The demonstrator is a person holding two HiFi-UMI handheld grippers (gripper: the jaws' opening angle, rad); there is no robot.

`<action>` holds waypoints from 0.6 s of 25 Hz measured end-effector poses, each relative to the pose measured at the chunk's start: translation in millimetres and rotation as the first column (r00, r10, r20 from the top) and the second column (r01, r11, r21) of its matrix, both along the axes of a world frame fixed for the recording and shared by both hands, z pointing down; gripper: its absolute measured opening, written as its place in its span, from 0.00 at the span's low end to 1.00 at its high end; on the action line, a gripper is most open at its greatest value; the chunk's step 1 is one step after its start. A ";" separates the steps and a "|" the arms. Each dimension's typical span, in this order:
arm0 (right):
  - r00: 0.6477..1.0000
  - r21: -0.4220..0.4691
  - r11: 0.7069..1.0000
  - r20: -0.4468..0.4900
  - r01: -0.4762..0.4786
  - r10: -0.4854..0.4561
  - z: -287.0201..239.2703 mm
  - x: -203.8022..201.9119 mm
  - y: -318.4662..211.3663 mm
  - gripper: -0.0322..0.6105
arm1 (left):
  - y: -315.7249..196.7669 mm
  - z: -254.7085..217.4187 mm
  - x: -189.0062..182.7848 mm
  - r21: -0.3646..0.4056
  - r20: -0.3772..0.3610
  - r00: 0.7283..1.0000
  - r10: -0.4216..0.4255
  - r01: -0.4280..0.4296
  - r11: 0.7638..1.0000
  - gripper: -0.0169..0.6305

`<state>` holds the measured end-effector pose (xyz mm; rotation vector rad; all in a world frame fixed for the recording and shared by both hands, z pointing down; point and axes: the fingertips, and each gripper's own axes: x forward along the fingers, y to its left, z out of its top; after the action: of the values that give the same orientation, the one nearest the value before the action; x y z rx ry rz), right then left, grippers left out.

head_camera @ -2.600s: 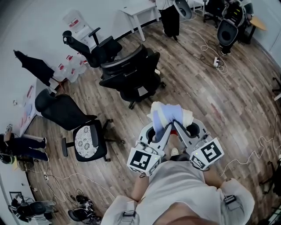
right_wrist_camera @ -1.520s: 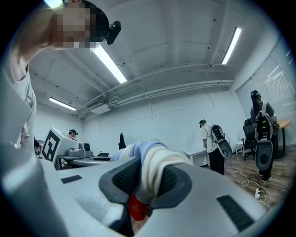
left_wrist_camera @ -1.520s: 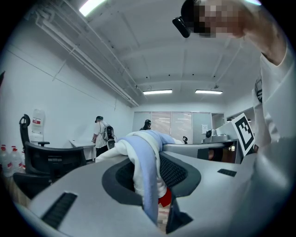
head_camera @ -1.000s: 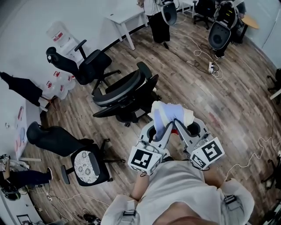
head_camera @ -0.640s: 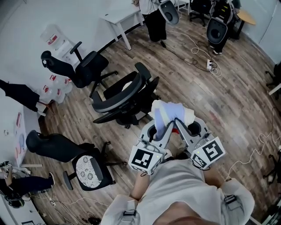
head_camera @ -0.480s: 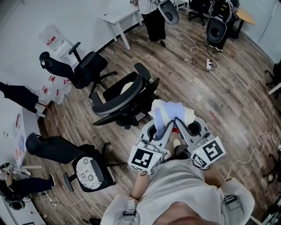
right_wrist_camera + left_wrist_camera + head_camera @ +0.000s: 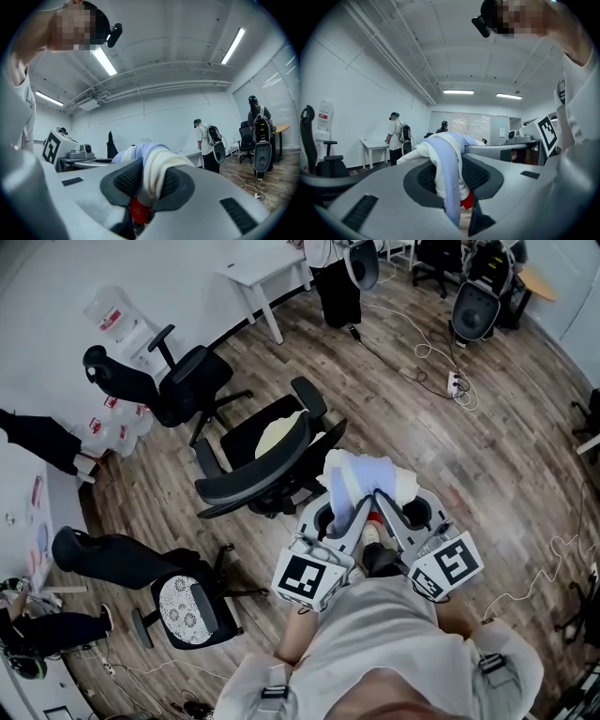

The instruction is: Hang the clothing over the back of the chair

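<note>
The clothing (image 7: 362, 476) is held as one bunched white and pale-blue bundle, gripped from both sides. The left gripper (image 7: 345, 514) is closed down on a thick fold of it, and the right gripper (image 7: 384, 507) is pinched more narrowly on another fold. Cloth fills the gap between each pair of pads.

The carrying step is judged to be in hand. The chair (image 7: 265, 468) stands ahead and to the left of the jaws, near but not yet under the bundle, and nothing is draped on its back. For the next move, the bundle would need to be brought above the top edge of the backrest. It would then be spread between the two grippers and lowered so that cloth falls on both sides.

By count, one garment, two grippers and three chairs to the left of the jaws are seen. Further chairs far ahead cannot be counted. One table (image 7: 255, 261) is seen, with one person (image 7: 335, 282) beside it.
</note>
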<state>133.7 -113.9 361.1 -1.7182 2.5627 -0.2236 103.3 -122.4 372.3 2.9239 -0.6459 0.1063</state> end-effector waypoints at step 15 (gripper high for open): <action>0.998 -0.017 0.998 0.030 0.054 -0.053 6.8 52.8 -79.1 0.15 | -77.5 6.7 51.9 -0.022 0.036 0.998 -0.043 0.044 0.999 0.21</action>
<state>186.5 -193.0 368.0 -1.6405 2.5956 -0.2729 155.2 -199.9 379.0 2.8903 -0.7084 0.1595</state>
